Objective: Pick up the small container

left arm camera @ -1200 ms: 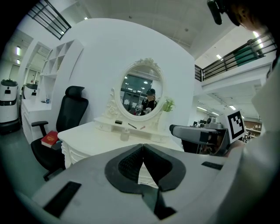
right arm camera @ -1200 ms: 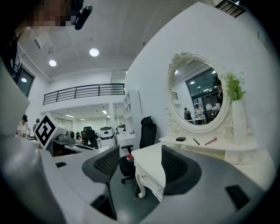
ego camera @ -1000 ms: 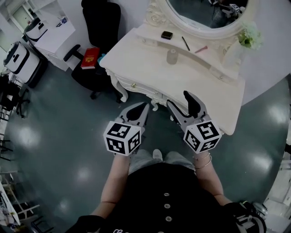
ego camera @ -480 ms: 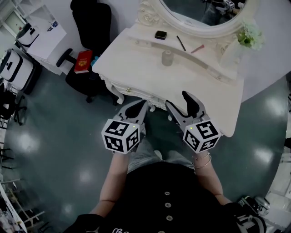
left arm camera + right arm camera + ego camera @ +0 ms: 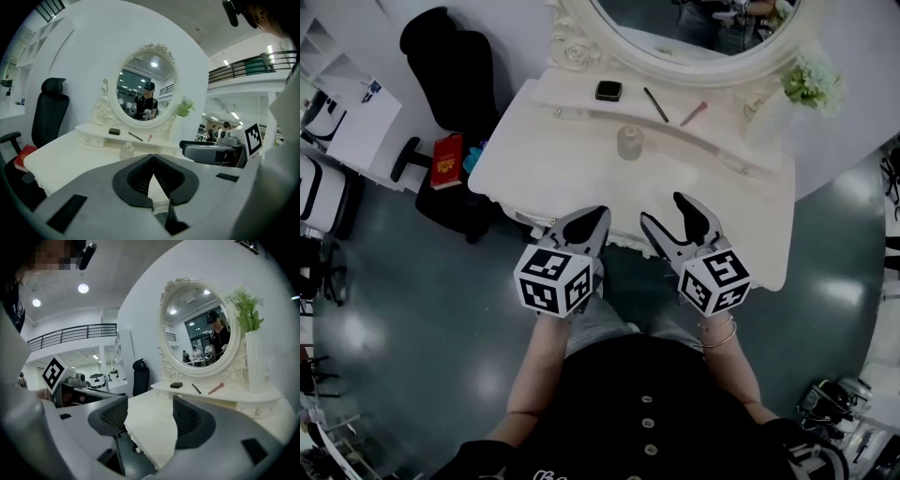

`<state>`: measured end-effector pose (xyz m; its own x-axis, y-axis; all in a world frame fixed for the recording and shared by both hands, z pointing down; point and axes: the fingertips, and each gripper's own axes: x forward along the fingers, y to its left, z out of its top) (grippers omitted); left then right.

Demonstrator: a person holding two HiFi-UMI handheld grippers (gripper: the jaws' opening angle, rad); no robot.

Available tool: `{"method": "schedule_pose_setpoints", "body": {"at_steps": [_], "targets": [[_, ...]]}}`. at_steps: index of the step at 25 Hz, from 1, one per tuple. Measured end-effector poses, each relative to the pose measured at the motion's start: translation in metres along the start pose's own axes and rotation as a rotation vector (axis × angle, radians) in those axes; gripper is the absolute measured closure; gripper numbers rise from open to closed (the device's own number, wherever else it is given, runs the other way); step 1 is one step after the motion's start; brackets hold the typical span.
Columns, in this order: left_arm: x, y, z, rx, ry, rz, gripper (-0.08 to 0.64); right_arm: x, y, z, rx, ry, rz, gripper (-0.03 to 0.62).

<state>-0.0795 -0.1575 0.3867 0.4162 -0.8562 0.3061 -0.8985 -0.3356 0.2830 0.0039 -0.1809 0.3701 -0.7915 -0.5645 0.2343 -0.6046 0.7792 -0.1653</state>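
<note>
Head view looks down past the person's torso to both grippers, held out level over the near edge of the bench, short of anything on it. The left gripper has its jaws pressed together with nothing between them, and the left gripper view shows the ribbed pads meeting at the tip. The right gripper is spread wide and empty. Only the bench edge shows in its gap, which suggests it is the one readied for the grasp. Farther in, the small container stands upright and alone on the bench, just in front of the raised shelf, well apart from both grippers and roughly ahead of the space between them. It looks like a pale, capped jar — what it holds I cannot tell. On the shelf lie a black case, a dark pencil and a pink stick, all behind the container and clear of an approach. At the far right a white vase holds green sprigs with pale blossoms, beside the oval mirror.
</note>
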Motion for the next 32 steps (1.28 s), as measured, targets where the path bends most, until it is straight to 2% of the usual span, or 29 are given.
{"method": "schedule_pose_setpoints", "body": {"at_steps": [6, 10, 15, 24, 32], "targets": [[0.032, 0.037, 0.027, 0.013, 0.024, -0.07, 0.548, 0.037, -0.02, 0.015, 0.016, 0.004, -0.082, 0.307], [0.053, 0.055, 0.043, 0.048, 0.051, -0.114, 0.548, 0.057, -0.033, 0.023, 0.028, 0.003, -0.143, 0.307], [0.077, 0.073, 0.063, 0.066, 0.047, -0.19, 0.548, 0.084, -0.048, 0.032, 0.045, -0.01, -0.208, 0.307], [0.107, 0.106, 0.065, 0.077, 0.11, -0.298, 0.548, 0.121, -0.067, 0.032, 0.079, -0.001, -0.323, 0.307], [0.115, 0.122, 0.062, 0.063, 0.133, -0.359, 0.548, 0.142, -0.063, 0.028, 0.096, 0.015, -0.357, 0.307]]}}
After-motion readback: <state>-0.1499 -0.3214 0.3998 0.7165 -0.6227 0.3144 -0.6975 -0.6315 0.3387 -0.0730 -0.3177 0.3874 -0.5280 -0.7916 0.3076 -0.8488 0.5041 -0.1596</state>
